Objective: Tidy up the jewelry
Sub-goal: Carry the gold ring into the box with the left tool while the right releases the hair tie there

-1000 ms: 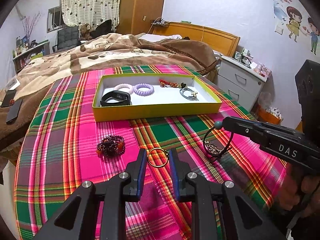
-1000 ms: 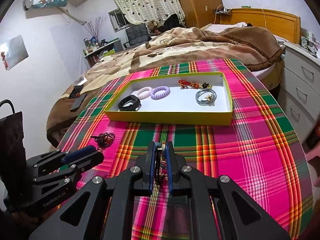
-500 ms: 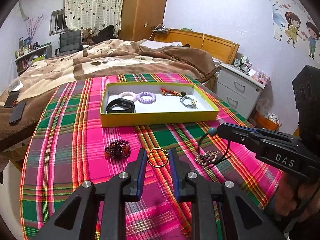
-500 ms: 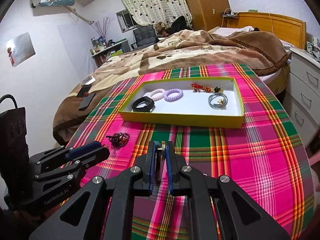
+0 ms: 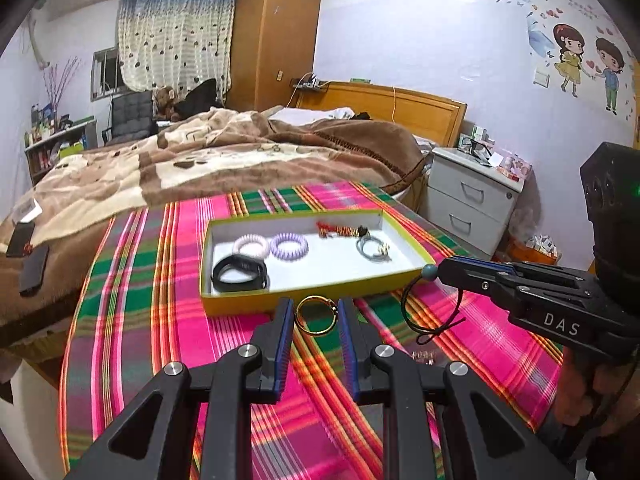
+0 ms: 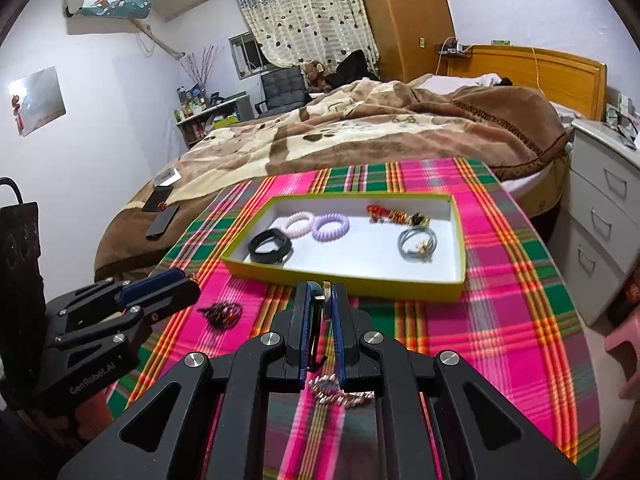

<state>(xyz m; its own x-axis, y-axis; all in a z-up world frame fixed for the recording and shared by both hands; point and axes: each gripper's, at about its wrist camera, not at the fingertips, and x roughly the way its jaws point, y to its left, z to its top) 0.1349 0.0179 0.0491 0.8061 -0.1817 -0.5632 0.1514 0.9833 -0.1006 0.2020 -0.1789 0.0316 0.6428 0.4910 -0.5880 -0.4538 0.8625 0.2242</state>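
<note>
Both grippers have risen and moved toward the yellow tray [image 5: 304, 300]. The left gripper [image 5: 314, 316] has carried the gold ring [image 5: 316, 314] up from mid-cloth to the tray's near wall at frame centre. The right gripper [image 6: 320, 300] has lifted the black cord necklace [image 5: 424, 312]; its loop now dangles, its beads trailing on the plaid cloth [image 6: 500, 340]. The dark red beaded bracelet [image 6: 222, 314] has left the left view.

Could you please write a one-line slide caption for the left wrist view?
Left gripper carries a gold ring toward the yellow tray.
</note>
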